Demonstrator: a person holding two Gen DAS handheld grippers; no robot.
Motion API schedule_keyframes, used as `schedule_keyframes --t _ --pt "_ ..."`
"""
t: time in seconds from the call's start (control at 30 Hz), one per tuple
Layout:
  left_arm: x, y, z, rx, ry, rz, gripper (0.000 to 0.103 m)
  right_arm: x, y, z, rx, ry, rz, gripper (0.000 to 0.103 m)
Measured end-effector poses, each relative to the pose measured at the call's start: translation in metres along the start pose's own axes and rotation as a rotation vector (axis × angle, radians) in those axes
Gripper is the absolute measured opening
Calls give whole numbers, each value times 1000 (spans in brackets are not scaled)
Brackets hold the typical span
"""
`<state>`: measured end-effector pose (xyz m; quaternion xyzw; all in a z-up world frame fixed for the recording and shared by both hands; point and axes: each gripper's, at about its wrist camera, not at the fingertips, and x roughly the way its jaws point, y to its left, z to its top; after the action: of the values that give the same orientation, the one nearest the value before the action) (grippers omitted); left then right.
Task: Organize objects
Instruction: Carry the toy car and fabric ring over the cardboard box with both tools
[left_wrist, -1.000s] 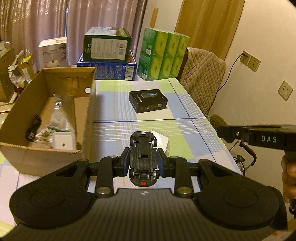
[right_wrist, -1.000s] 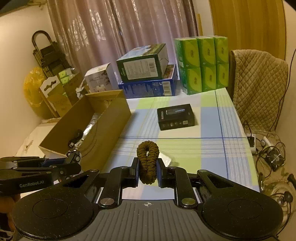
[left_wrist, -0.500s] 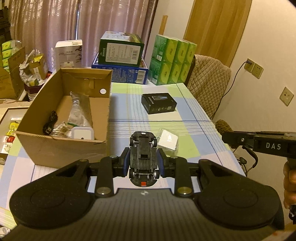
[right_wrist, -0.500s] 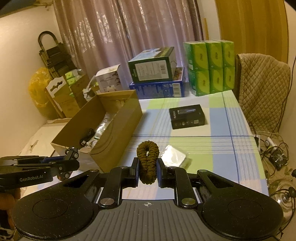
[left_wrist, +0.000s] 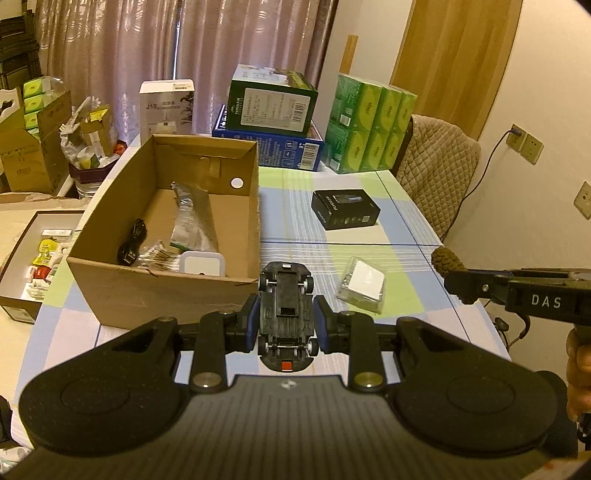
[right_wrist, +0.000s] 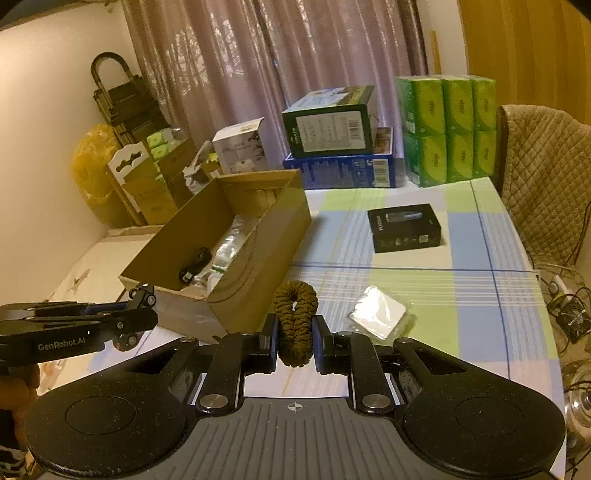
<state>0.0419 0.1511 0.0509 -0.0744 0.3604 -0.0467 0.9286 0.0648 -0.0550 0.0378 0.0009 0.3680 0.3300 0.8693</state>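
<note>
A black toy car (left_wrist: 286, 314), belly up, is clamped in my left gripper (left_wrist: 286, 325), which hovers over the table just right of the open cardboard box (left_wrist: 236, 291). My right gripper (right_wrist: 294, 334) is shut on a brown braided rope loop (right_wrist: 295, 325) and hangs above the table's near edge, right of the box (right_wrist: 258, 273). From the left wrist view the rope's tip (left_wrist: 447, 260) sticks out of the right gripper (left_wrist: 458, 284) at the far right. The left gripper (right_wrist: 142, 314) with the car's wheels shows at the left of the right wrist view.
Inside the box lie a black cable (left_wrist: 131, 242), a foil bag (left_wrist: 192, 218) and a white adapter (left_wrist: 203, 264). On the checked tablecloth sit a black carton (left_wrist: 345, 208) and a small wrapped white packet (left_wrist: 364, 284). Stacked cartons (left_wrist: 271, 99), green tissue packs (left_wrist: 371, 127) stand behind; a padded chair (left_wrist: 436, 170) stands right.
Both grippers have pulled back and up from the table, so the box and cartons look farther away. Each still holds its object.
</note>
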Motion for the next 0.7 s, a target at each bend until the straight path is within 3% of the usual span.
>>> schedule_keyframes --t 0.33,0.7 --pt "-1 16 6 0 -6 16 25 15 16 8 -27 10 24 15" --pt "-1 66 33 19 -23 98 25 55 57 41 -90 10 97 15"
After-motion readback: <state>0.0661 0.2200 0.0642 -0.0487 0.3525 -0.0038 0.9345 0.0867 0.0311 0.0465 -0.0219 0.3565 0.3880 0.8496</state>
